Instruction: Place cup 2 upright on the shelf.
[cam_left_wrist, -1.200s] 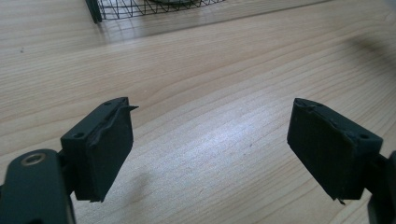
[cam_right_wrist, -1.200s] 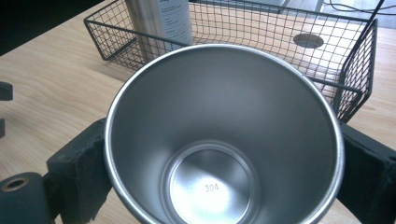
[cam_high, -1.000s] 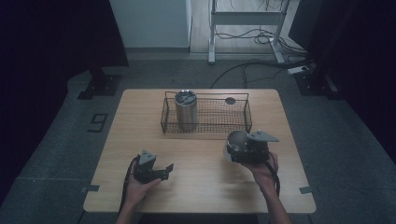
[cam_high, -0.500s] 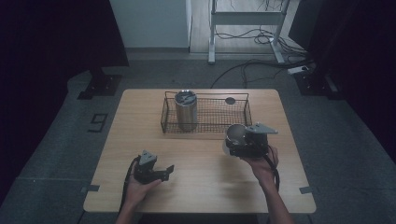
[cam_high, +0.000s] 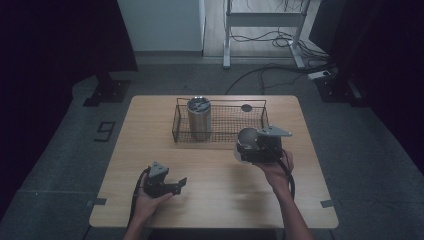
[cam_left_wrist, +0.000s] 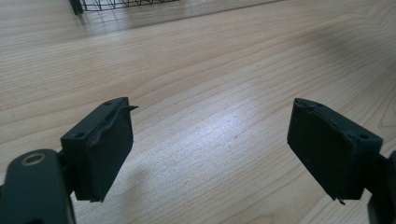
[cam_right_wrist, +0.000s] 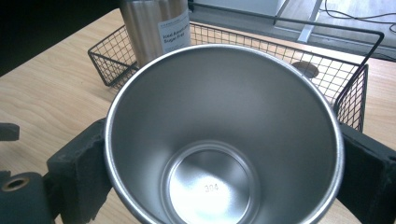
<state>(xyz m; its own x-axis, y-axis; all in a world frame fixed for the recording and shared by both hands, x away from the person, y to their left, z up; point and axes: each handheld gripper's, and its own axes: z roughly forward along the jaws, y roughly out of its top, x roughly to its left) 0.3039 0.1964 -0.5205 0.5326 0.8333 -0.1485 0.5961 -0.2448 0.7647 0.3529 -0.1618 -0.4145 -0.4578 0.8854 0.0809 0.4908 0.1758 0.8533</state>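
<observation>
Right gripper (cam_high: 248, 148) clamped on steel cup (cam_right_wrist: 224, 140), near wire basket (cam_high: 260, 107); left gripper (cam_left_wrist: 210, 154) spread, empty. Risk: clipping the rim, cup slipping from smooth pads.

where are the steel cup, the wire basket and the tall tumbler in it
steel cup (cam_right_wrist: 224, 140), right gripper view, on its inner wall
wire basket (cam_high: 227, 135), high view, on its front mesh wall
tall tumbler (cam_high: 199, 122), high view, on its side below the lid
</observation>
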